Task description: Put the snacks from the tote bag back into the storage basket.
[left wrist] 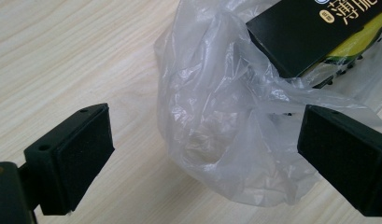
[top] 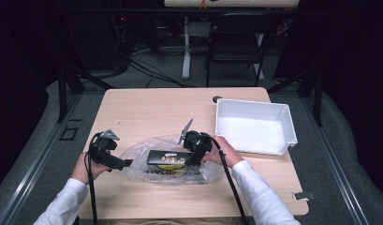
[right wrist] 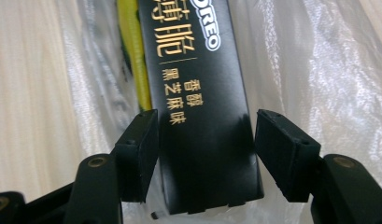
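Right claw (right wrist: 206, 140) held open astride the black biscuit box (right wrist: 198, 84), pads flanking its long sides without clearly pressing; evidently lined up for a grip across the narrow width. Found that box lying flat on the worktop (top: 151, 108), wrapped in a clear plastic bag (left wrist: 212, 116), with something yellow (right wrist: 132, 56) tucked just beneath it. Kept left claw (left wrist: 205, 140) open as well, at the crumpled end of the bag to the left of the box, loose film between the jaws but touched by neither pad; probably poised to pinch and hold the bag while the box was drawn out. Left a white bin (top: 254, 104) waiting beyond and to the right of the box, likely as the destination.
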The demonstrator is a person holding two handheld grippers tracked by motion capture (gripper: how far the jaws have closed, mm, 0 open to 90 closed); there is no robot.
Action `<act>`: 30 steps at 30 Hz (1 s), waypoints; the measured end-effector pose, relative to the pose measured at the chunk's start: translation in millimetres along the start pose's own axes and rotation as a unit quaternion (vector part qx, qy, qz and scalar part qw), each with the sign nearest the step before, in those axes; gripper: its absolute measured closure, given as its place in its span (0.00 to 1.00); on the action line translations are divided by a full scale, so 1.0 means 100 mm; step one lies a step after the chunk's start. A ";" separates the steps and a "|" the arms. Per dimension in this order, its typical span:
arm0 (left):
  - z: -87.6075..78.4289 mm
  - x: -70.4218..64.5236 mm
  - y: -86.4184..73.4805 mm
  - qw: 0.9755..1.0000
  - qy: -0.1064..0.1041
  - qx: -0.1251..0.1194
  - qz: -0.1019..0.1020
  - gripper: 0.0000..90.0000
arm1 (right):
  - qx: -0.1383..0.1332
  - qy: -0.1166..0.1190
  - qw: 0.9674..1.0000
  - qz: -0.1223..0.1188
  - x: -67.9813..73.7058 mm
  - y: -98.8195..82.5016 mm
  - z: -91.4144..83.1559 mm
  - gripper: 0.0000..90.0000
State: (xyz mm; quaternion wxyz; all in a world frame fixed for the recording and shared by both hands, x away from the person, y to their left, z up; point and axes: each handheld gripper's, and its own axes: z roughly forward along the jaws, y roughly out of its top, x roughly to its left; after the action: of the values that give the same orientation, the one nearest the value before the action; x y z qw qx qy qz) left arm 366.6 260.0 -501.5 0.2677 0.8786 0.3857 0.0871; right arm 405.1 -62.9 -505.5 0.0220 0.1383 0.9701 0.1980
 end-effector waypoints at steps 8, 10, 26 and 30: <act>0.00 0.00 0.00 1.000 -0.001 0.002 0.000 0.04 | -0.002 0.013 1.000 -0.002 -0.03 0.01 0.03 0.43; 0.00 -0.01 0.00 1.000 -0.001 0.003 0.001 0.03 | -0.001 0.016 1.000 -0.002 -0.02 0.01 0.03 0.43; 0.02 0.00 0.00 1.000 -0.010 0.008 0.001 0.02 | 0.045 0.005 0.999 -0.022 0.02 0.09 0.13 0.37; 0.02 -0.01 0.00 1.000 -0.012 0.009 0.002 0.02 | 0.067 0.001 0.997 -0.030 0.03 0.13 0.20 0.36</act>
State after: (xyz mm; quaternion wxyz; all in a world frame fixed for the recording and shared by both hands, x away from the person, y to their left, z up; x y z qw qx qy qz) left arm 366.8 258.9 -503.3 0.2639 0.8830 0.3811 0.0737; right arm 407.9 -43.4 -518.5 0.0174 0.1100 0.9850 0.1315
